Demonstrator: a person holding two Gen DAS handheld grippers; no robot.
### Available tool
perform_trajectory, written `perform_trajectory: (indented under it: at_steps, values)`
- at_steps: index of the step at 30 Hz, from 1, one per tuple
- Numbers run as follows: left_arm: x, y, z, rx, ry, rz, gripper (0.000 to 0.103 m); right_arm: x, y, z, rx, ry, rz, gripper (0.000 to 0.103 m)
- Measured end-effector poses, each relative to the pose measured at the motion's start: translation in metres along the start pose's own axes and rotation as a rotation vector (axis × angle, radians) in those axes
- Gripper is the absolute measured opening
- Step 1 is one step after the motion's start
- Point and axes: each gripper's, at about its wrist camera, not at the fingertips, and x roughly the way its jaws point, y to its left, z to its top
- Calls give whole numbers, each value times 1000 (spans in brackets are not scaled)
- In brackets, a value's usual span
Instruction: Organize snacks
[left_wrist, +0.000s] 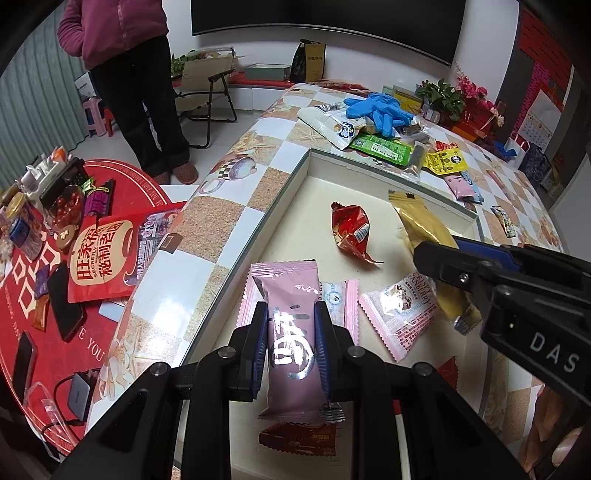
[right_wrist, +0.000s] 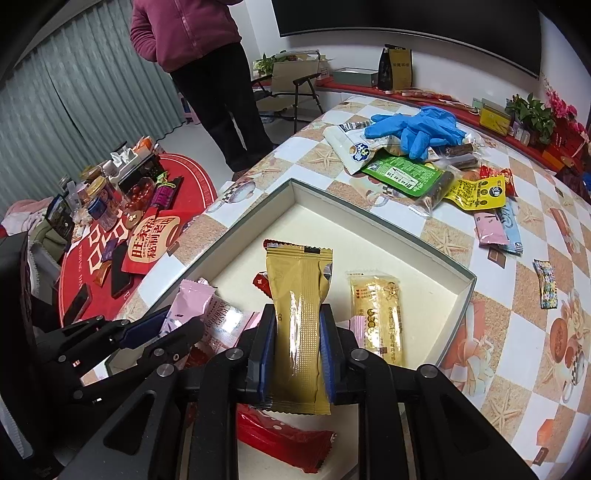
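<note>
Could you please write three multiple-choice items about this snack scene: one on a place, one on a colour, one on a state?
1. Where do the blue gloves lie?
A. inside the box
B. on the pile of snack bags on the checked table, beyond the box
C. on the red round table

2. What colour is the packet in the left gripper?
A. pink
B. green
C. yellow

3. How is the right gripper?
A. open and empty
B. shut on the red packet
C. shut on the gold packet

Key: 
1 B, the gloves rest on the bags past the far corner of the box.
2 A, the pink packet stands between the two fingers.
3 C, the gold packet is clamped on both sides, above the box floor.
</note>
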Motion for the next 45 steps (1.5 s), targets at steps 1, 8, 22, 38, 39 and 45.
perform_trajectory:
  at_steps: [1, 8, 22, 38, 39, 45]
  values:
    - [1, 0, 0, 2, 7, -3, 46, 0, 1, 0, 2, -1, 12, 23]
    - [-8, -3, -1, 17, -25, -18, 61, -17, -9, 1, 56, -68, 35, 96]
    - [-32, -27, -25, 94, -28, 21, 92, -32, -17, -19, 77, -5, 36, 96]
    - [-53, -23, -50, -13, -14, 112, 94, -48, -5, -36, 21, 17, 43, 96]
    - [-52, -22, -52, -28, -2, 99, 94, -48, -4, -37, 18, 19, 42, 96]
    - [-54, -23, -58, -60, 23, 87, 94, -51, 0, -44, -8, 33, 37, 96]
